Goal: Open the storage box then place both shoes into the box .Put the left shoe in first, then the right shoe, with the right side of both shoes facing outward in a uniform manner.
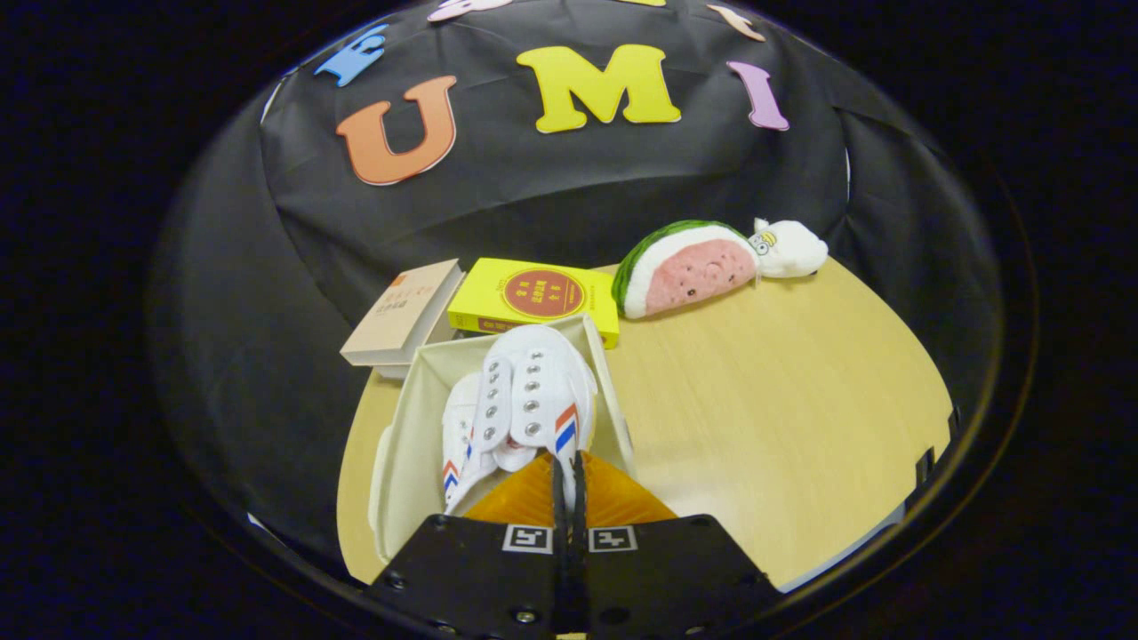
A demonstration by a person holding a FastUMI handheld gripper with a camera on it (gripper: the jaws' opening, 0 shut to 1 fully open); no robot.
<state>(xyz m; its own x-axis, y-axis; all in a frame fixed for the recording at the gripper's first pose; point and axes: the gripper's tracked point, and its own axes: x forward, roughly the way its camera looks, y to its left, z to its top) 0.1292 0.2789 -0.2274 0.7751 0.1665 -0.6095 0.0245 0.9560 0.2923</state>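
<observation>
An open cream storage box (418, 418) stands on the wooden table just ahead of my fingers, with its lid (380, 484) hanging down on the left side. One white canvas shoe (458, 427) with red and blue stripes lies low inside the box. A second white shoe (533, 391) sits above it, eyelets up and toe pointing away. Its striped edge runs down between my orange fingers (613, 498). My gripper (569, 476) is shut on that thin edge, right over the box's near end.
Beyond the box lie a beige book (404, 311) and a yellow book (533, 298). A watermelon-slice plush (689, 267) and a small white plush (787, 249) rest further right. Bare tabletop (782, 400) spreads right of the box to its rounded edge.
</observation>
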